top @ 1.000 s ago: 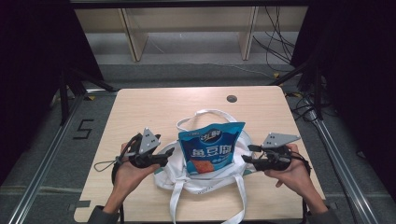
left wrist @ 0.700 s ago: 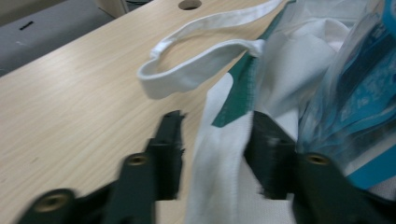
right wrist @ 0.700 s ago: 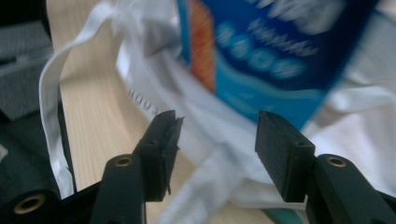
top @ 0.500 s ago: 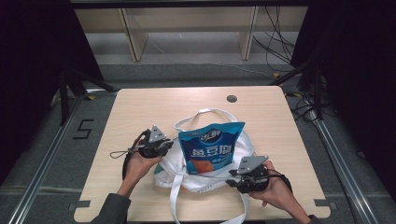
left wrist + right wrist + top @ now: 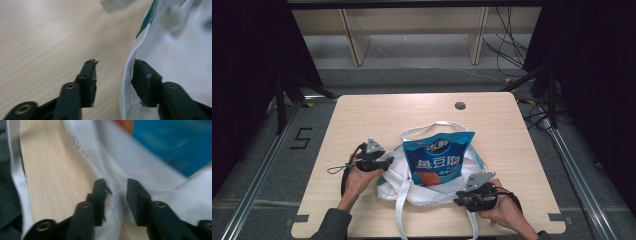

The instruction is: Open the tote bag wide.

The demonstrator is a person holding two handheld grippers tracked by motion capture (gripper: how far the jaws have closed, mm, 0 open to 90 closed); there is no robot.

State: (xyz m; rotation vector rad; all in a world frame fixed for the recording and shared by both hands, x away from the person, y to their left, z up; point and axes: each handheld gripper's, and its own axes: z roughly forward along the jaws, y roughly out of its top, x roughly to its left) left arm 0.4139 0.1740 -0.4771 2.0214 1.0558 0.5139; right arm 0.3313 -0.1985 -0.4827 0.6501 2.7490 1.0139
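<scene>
White tote bag (image 5: 422, 182) lies on the near half of the wooden table (image 5: 362, 115), blue snack pouch (image 5: 437, 162) half inside it. Left gripper (image 5: 384, 164) sits at the bag's left edge: jaws have just been opening, hem between them, one pad against it, no clamp. Right gripper (image 5: 460, 201) at the near edge: jaws partly apart, just widened, fabric between, not pinched. Best to bite the hem squarely on both sides before lifting. Dark room, cables behind.
</scene>
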